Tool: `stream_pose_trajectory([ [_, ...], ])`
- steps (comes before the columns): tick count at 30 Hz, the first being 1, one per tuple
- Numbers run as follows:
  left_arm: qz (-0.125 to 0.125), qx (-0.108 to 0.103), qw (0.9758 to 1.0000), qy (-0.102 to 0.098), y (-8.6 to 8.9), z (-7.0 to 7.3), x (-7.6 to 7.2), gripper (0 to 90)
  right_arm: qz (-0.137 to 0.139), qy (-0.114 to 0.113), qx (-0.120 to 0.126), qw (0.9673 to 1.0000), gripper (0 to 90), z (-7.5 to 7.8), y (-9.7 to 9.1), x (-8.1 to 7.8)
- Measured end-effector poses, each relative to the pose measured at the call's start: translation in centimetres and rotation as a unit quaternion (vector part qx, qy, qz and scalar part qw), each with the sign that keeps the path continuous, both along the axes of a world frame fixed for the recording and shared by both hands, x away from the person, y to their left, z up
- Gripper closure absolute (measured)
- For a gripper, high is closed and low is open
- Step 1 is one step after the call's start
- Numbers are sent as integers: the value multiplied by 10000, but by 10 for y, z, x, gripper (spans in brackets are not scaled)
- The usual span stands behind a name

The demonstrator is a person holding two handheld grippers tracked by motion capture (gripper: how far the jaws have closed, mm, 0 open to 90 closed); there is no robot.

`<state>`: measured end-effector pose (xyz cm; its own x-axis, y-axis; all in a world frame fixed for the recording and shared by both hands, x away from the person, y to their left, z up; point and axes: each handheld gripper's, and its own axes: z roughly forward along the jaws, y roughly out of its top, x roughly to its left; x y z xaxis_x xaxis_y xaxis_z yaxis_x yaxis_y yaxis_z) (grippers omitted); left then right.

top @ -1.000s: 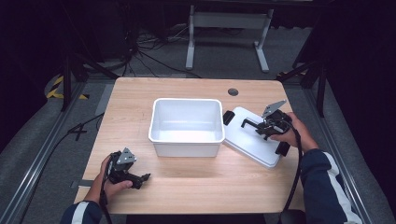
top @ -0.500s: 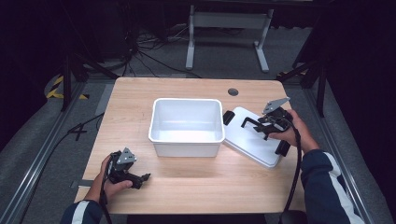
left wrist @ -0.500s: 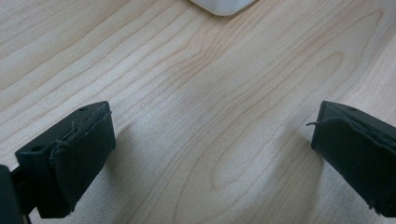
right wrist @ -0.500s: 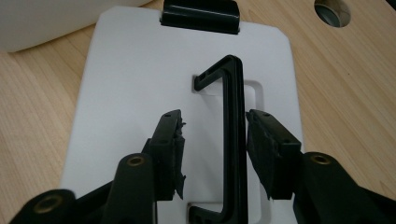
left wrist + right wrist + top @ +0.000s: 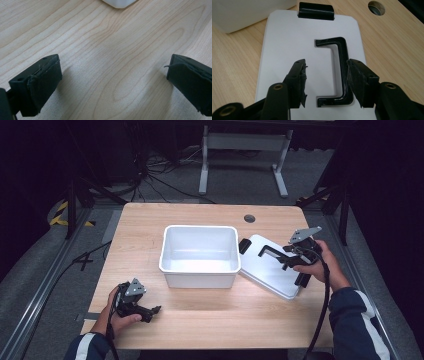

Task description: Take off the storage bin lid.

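Note:
A white open bin (image 5: 199,228) stands mid-table. Its white lid (image 5: 267,272) lies flat to the right of it, with a black handle (image 5: 272,251) on top and a black latch (image 5: 315,11) at its far end. My right gripper (image 5: 291,258) hovers just over the lid. Its jaws have just been opening, and in the right gripper view (image 5: 327,80) the handle's long bar (image 5: 342,52) stands between the pads, close to the right one, with no grip on it. My left gripper (image 5: 151,312) rests at the front left, open (image 5: 112,82) over bare wood.
The wooden table (image 5: 210,320) has a round cable hole (image 5: 249,218) near its back edge. A corner of the bin (image 5: 120,3) shows ahead in the left gripper view. Dark floor, cables and a stand's feet (image 5: 242,165) lie beyond the table.
The right gripper's jaws have spread apart and the hand has risen a little and drawn back off the lid's handle. The left hand has not moved.

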<state>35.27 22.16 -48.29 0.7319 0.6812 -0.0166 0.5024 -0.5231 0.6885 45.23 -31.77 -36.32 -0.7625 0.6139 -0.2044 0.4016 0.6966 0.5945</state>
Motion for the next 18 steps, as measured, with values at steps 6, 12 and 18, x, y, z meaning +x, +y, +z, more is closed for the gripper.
stream_pose_trajectory([
  [6,1,2,10000,-1,0,0,0,4,11,-100,41,9999,480,2,-3,-18],
  [12,4,1,10000,-2,0,0,0,4,3,-180,46,9998,475,1,-10,-35],
  [18,1,1,10000,0,0,0,0,4,-16,-242,126,9996,465,-2,-18,-55],
])
